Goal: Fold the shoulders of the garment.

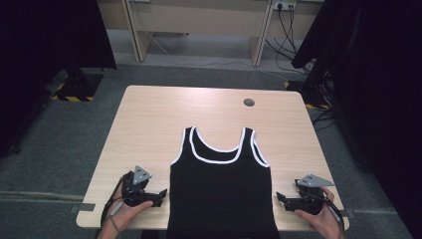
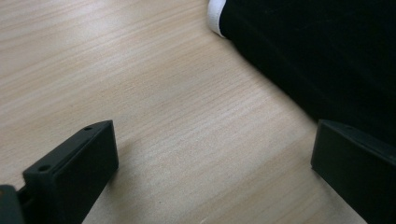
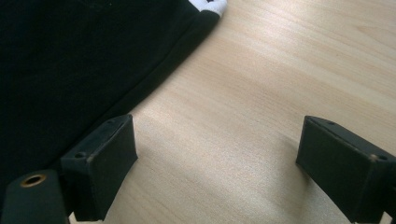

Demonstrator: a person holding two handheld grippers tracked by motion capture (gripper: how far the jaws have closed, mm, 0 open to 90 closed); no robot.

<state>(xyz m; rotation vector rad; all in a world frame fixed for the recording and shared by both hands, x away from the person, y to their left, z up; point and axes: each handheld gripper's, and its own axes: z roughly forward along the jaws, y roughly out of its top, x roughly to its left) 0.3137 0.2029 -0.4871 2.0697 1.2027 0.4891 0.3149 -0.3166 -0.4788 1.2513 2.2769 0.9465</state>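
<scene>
**Black tank top lies flat between two open grippers**

A black tank top (image 1: 221, 191) with white trim at the neck and armholes lies spread flat on the near half of the pale wood counter (image 1: 149, 119), straps pointing to the far side and its hem hanging over the near edge. It sits roughly midway between the counter's left and right edges.

Just left of the garment, the left gripper (image 1: 160, 195) is held low over the counter in a person's hand, pointing right toward the top's side seam. In the left gripper view its two black fingers (image 2: 74, 172) stand wide apart with bare wood between them, and the far finger sits right at the cloth's edge; nothing is clamped.

On the right side, the right gripper (image 1: 281, 198) mirrors it, pointing left at the garment's other side, close to the cloth but not on it as seen from above. In the right gripper view its fingers (image 3: 105, 161) are likewise spread, empty, one of them at the hem of the black fabric.

Farther off, a small round grey grommet (image 1: 249, 102) sits near the counter's far right corner. Beyond the counter, grey carpet, a light wooden desk (image 1: 199, 25) and trailing cables (image 1: 288, 30) against the far wall.
</scene>
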